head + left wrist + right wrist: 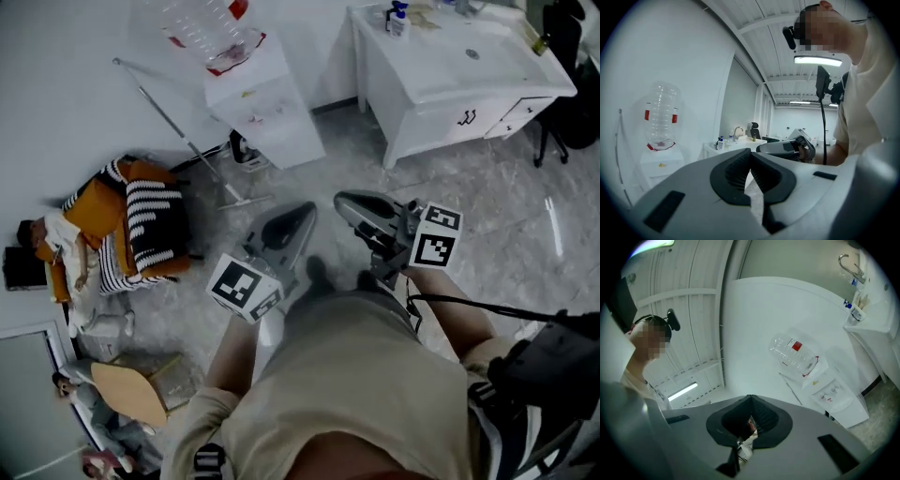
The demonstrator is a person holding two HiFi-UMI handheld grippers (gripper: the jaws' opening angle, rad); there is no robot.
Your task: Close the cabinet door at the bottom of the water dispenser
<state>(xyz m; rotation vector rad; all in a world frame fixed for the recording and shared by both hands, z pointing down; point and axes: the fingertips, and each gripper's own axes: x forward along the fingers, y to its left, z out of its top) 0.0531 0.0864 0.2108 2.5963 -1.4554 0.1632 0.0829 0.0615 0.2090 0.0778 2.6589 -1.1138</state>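
- The tall white water dispenser (pixel 267 108), with a clear upturned bottle on top, stands upright against the far wall. It lies far and a little left of both tongs, well apart from them across bare floor.
- The left tongs (pixel 305 212) sit closer to its base than the right tongs (pixel 343 201), so we judge the left hand better placed to reach the door.
- Both tongs are closed tip to tip with nothing between them, as each gripper view shows (pixel 750 153) (pixel 750 397).
- The cabinet door is at the foot of the dispenser. The head view shows only a dark patch (pixel 246 148) at the left of the base, and we cannot tell how far the door stands open.
- The head view alone shows the stretch of floor between the tongs and the base.
- The left gripper view shows the dispenser (pixel 658 161) at far left, with its lower part hidden behind the tongs' body.
- The right gripper view, rolled over, shows the dispenser's front panel (pixel 834 394) down to near the floor.
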